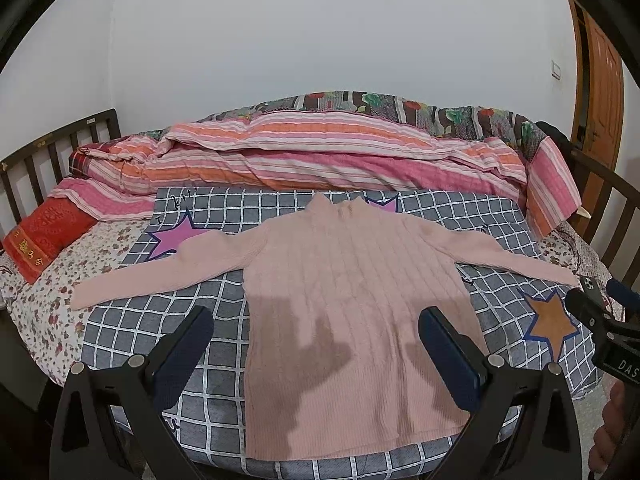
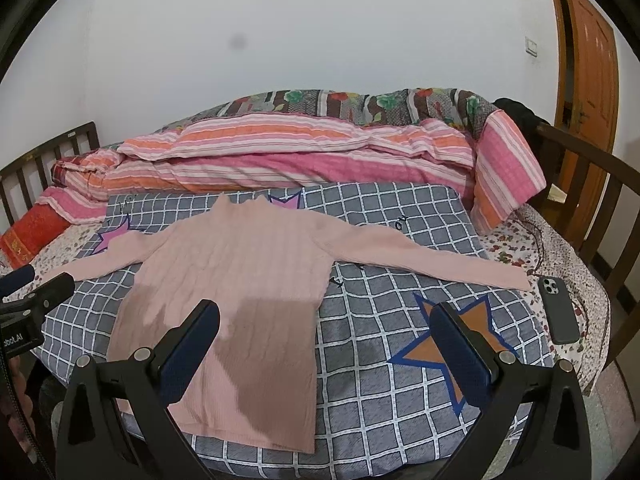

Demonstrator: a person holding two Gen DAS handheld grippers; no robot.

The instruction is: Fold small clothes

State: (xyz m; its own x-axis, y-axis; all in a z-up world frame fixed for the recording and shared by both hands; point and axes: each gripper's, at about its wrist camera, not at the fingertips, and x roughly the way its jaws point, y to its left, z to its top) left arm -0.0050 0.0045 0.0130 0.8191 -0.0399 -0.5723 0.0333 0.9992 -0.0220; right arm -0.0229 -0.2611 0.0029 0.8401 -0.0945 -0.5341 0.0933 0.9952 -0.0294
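- Bed (image 1: 48,296): carries a grey checked star-print blanket (image 1: 440,216), with a rolled striped quilt (image 1: 320,152) along the far side. The blanket serves as the folding area.
- Pink ribbed sweater (image 1: 348,292): lies flat on the checked blanket, collar away from the cameras, both sleeves spread outward, hem nearest. No fold is visible; judged to be the opening step, garment laid out and ready.
- Left hand-held gripper (image 1: 316,344): jaws spread wide, holding nothing, poised above the sweater's lower body.
- Right hand-held gripper (image 2: 326,344): jaws spread, empty, hovering over the sweater's right hem edge and bare blanket.
- Next move, as judged: each hand-held gripper needs to pinch a sleeve or side edge and carry it inward across the body.
- Phone (image 2: 558,308): rests on the floral sheet near the right sleeve cuff, clear of the fold path.
- Obscured: gripper shadows darken the lower sweater; the hem corners sit partly behind the fingers; gripper height above the cloth cannot be determined.
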